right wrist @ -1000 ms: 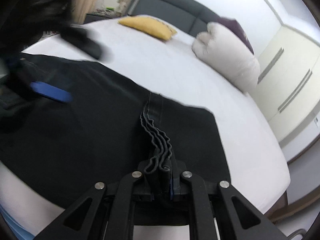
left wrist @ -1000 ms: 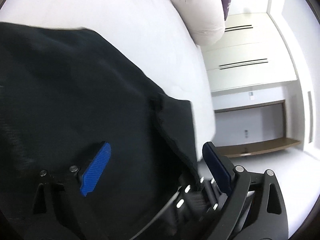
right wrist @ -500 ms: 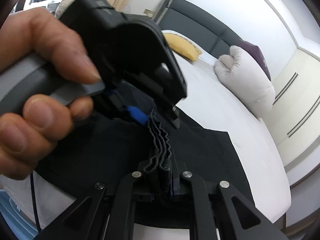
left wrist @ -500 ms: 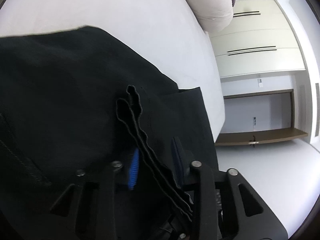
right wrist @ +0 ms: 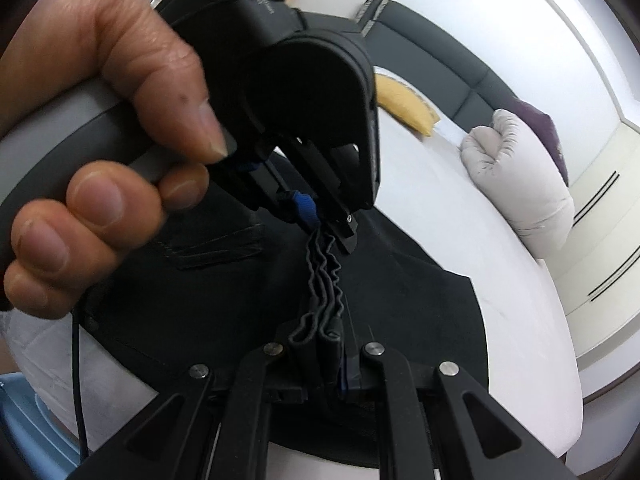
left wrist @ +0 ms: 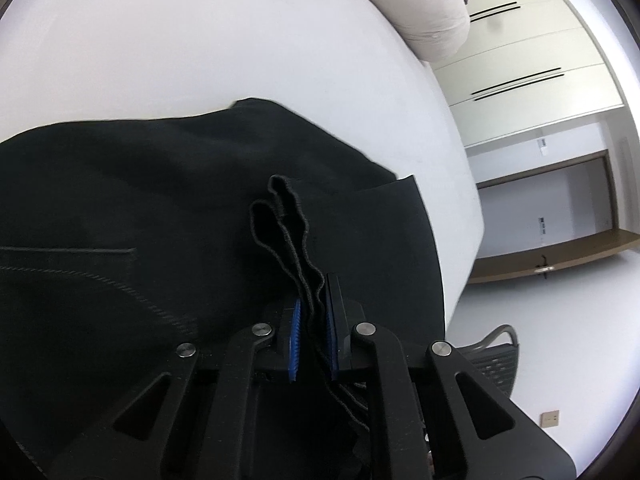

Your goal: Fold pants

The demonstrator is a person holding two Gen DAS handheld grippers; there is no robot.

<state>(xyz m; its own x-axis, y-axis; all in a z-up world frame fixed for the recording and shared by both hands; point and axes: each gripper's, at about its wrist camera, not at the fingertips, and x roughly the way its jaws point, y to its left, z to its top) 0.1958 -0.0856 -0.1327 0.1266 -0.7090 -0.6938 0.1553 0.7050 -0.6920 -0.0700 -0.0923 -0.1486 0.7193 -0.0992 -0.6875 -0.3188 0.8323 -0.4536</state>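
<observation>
I am pinching with both tools: the left gripper (left wrist: 312, 334) is pressing its blue pads (left wrist: 295, 330) together on a bunched hem of the black pants (left wrist: 140, 208), and the right gripper (right wrist: 326, 364) is clamping the same folded edge a little further along (several wavy layers are standing up between its fingers). The pants are lying spread over the white bed (left wrist: 200, 48), reaching to its near edge.

No container is showing in either view that I can name; a blue shape at the lower left of the right wrist view is too cropped to tell.

The right wrist view is showing me what the left one is not: the left hand (right wrist: 100, 152) wrapping the grey handle, the left gripper (right wrist: 320, 216) seen from the front biting the hem, the dark headboard (right wrist: 440, 64) and a yellow pillow (right wrist: 408, 108). The left wrist view is giving me the wardrobe doors (left wrist: 532, 64), a wooden ledge (left wrist: 560, 252) and a chair back (left wrist: 500, 356) beyond the mattress. Both are catching the grey cushion (left wrist: 420, 12).
</observation>
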